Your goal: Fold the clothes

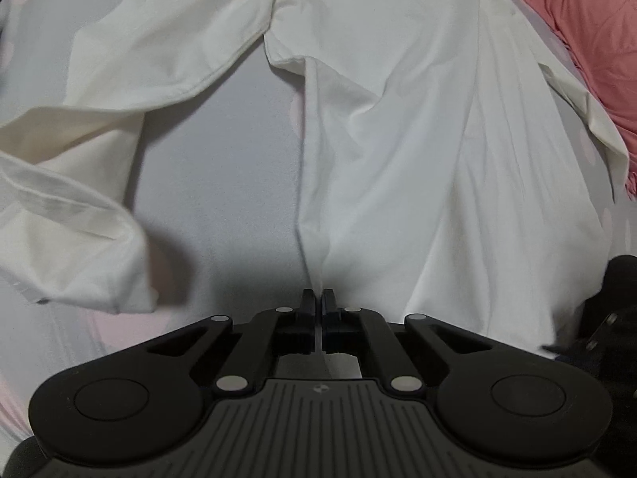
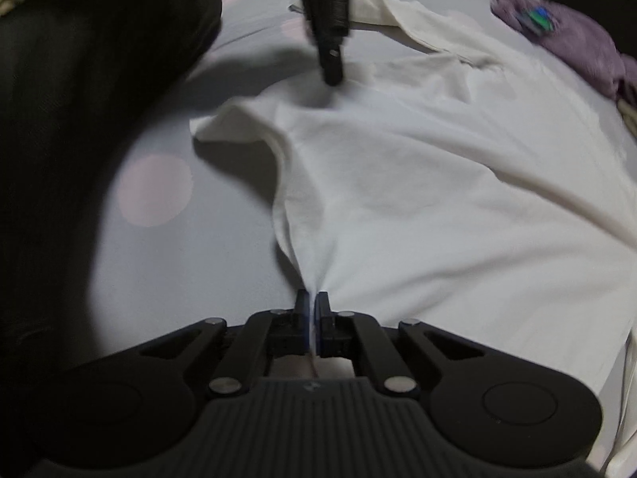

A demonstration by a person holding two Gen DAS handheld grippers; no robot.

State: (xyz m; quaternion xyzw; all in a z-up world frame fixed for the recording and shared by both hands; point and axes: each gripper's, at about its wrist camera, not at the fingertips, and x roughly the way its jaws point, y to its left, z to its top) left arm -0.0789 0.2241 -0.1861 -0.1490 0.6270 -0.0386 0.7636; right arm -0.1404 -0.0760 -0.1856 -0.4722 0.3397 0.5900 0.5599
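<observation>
Left gripper (image 1: pixel 318 298) pinches white shirt (image 1: pixel 418 139) hem | right gripper (image 2: pixel 312 302) clamps another edge (cloth tented, likely for folding) | shirt spread across bed (image 1: pixel 223 179), frame centre.

No legible text, label, brand name or number appears in either wrist view. The only mark is a small round emblem (image 1: pixel 321 389), split into light and dark quarters, on the ribbed grey plate (image 1: pixel 318 418) directly behind the closed fingers of the left gripper (image 1: pixel 318 298). A faint mark sits at the same position on the right gripper (image 2: pixel 312 298), too blurred to make out. The multicoloured patch on the purple garment (image 2: pixel 557 36), far ahead and right, is unreadable.
</observation>
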